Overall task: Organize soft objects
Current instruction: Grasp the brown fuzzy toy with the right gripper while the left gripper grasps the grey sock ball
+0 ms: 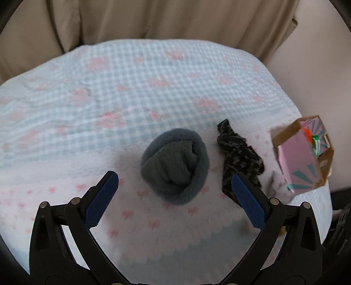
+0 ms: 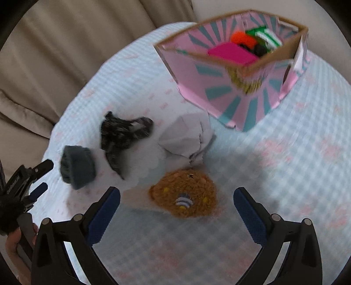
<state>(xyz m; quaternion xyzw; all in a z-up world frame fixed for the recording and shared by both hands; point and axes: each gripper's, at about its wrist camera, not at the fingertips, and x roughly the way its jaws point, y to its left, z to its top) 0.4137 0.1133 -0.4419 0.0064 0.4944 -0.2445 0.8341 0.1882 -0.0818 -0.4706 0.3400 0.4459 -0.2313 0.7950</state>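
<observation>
A rolled grey sock bundle [image 1: 175, 164] lies on the checked blanket just ahead of my open, empty left gripper [image 1: 175, 177]; it also shows in the right wrist view [image 2: 77, 166]. A black-and-white patterned sock [image 1: 237, 153] lies to its right, and also shows in the right wrist view [image 2: 122, 136]. A brown fuzzy plush [image 2: 186, 195] with a bee patch lies just ahead of my open, empty right gripper [image 2: 176, 195]. A pink and teal box [image 2: 237, 72] holds several colourful soft items; it also shows in the left wrist view [image 1: 305, 155]. The left gripper [image 2: 41, 175] shows at the left of the right wrist view.
A crumpled white cloth [image 2: 186, 140] lies between the patterned sock and the box. The blue-checked blanket [image 1: 131, 87] with pink bows covers the surface. Beige cushions [image 1: 153, 19] rise behind it.
</observation>
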